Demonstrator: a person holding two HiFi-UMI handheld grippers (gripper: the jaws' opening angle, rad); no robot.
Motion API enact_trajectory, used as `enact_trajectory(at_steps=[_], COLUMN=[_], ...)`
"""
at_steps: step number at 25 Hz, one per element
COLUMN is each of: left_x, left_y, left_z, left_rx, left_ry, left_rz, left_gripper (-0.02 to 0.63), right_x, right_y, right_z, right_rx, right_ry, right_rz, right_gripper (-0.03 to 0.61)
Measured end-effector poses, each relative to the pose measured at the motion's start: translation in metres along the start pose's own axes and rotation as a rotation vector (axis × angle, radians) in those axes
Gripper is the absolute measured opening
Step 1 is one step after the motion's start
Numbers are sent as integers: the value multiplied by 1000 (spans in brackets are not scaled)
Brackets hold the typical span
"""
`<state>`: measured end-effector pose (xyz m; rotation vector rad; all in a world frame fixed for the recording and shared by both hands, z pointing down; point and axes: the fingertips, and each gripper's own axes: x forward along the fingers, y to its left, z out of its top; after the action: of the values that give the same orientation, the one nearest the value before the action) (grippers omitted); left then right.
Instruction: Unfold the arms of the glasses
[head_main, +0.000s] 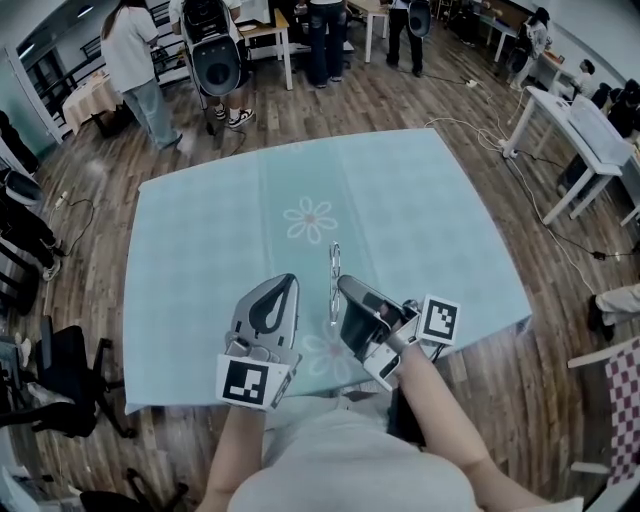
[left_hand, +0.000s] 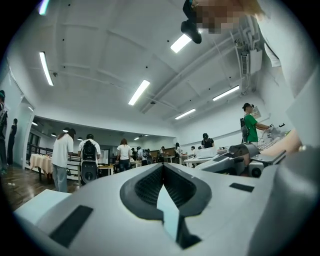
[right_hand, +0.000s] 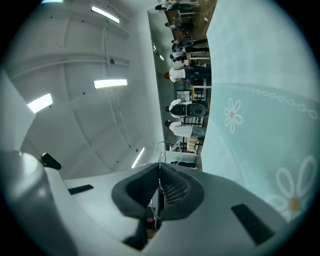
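1. Right gripper (right_hand: 159, 167): the jaws are clamped on the glasses (right_hand: 167, 147). A thin wire runs down the seam between the pads and loops poke out past the tips. The gripper is rolled on its side.
2. Left gripper (left_hand: 162, 167): the jaws are pressed together with nothing between them, only bare pad against pad.
3. Head view: the left gripper (head_main: 290, 280) is just to the left of the right gripper (head_main: 342, 285). The glasses (head_main: 334, 270) stick out ahead of the right fingertips, between the two tips and nearer the right one. Nothing blocks either gripper.
4. Under the fingers is a pale teal tablecloth (head_main: 420, 200). A white flower print (head_main: 310, 220) lies just beyond the glasses, and another sits under the grippers.
5. Beyond the cloth is wooden floor (head_main: 90, 200). There are white tables (head_main: 580, 130) far right, a black office chair (head_main: 70, 380) near left, and people (head_main: 135, 60) standing well beyond the far edge.
6. Left gripper view: strip lights (left_hand: 139, 92) on a white ceiling, and an open workroom.
7. Glasses: a thin pale wire frame seen edge-on, a narrow strip pointing away from the fingertips. Can't tell whether the arms are folded or whether it touches the cloth.
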<state>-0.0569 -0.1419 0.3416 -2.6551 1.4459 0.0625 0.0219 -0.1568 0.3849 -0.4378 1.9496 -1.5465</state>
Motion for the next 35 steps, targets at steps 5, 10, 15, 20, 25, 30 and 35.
enact_trajectory(at_steps=[5,10,15,20,25,30,35], left_x=[0,-1,5,7,12,16,23], left_y=[4,9,8,7,3,1,0], left_z=[-9,-19,-11,-19,-34,-45,-45], left_rx=[-5,-25,26,43,54,152,253], left_ry=[29,54,77,87,140,185,183], left_rz=[-15,-11,-31,-64,-92,-158,-212], left_gripper=[8,8,8,11,151,153,132], right_x=[-3,-2,0,0,-1,1,1], right_y=[-3,-6,-5,-4,-4,-3,-5], right_z=[-3,-6,-7,-6,-5,-8,-11], right_rx=[79,161,260,272,279,295,299], right_ry=[30,36,44,43,52,63,75], right_rz=[9,36,73,86,94,99,102], right_gripper=[9,9,9,9,9,9,9])
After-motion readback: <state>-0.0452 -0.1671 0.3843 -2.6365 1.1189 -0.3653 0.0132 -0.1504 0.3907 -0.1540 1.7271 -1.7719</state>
